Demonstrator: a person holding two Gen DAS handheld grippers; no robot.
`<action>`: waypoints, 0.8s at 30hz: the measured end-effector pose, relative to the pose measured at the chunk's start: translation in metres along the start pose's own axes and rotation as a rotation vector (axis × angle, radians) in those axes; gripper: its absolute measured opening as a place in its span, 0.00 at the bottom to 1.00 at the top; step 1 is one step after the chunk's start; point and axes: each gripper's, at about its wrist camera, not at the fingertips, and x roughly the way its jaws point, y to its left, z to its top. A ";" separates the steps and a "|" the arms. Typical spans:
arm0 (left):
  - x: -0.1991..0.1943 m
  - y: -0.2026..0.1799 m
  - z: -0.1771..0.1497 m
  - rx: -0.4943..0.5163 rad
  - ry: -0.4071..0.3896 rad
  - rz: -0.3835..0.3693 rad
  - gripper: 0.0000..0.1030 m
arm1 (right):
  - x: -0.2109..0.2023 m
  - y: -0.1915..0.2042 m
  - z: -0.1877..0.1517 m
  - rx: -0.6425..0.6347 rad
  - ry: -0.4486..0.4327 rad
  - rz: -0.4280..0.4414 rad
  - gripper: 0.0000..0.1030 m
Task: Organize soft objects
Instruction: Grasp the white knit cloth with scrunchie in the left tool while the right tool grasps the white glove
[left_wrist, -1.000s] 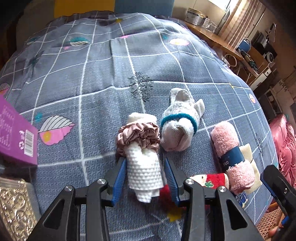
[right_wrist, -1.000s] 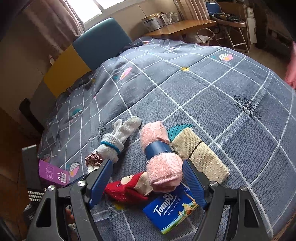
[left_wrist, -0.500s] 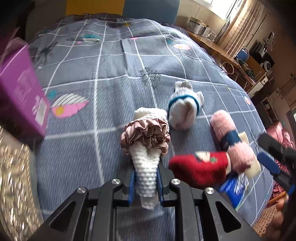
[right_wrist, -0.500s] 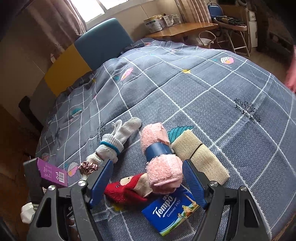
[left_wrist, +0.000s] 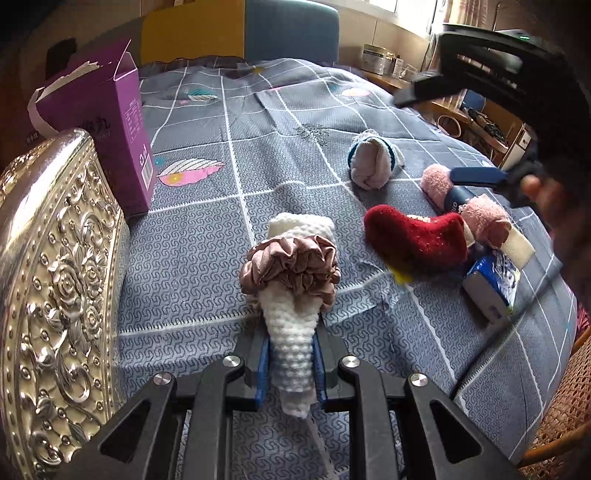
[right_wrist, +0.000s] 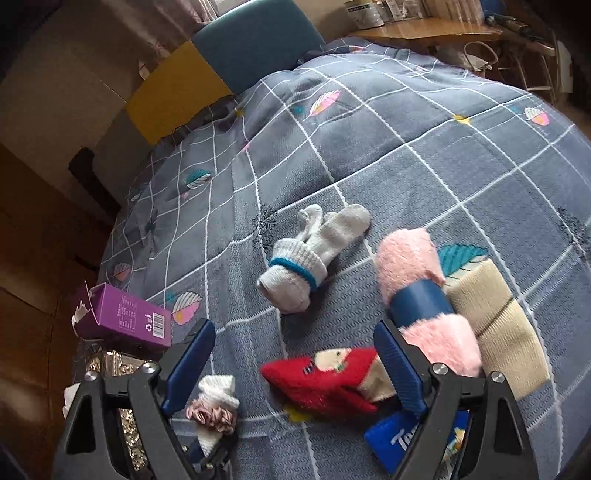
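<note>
White roll lengthwise, pointing away.

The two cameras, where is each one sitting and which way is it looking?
Left wrist: on the left hand-held gripper, looking along the bed; shut on the white roll.
Right wrist: on the right hand-held gripper, looking down; open above the red sock.
Both show the white roll, red sock and purple box.
</note>
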 end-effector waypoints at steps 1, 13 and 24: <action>0.000 0.001 -0.001 0.002 -0.003 -0.005 0.17 | 0.010 0.000 0.008 0.019 0.025 0.011 0.90; -0.007 0.005 -0.014 -0.006 -0.021 -0.022 0.17 | 0.094 0.023 0.034 -0.131 0.168 -0.165 0.42; -0.010 0.008 -0.006 -0.042 0.022 -0.023 0.17 | 0.059 0.018 -0.030 -0.362 0.203 -0.133 0.39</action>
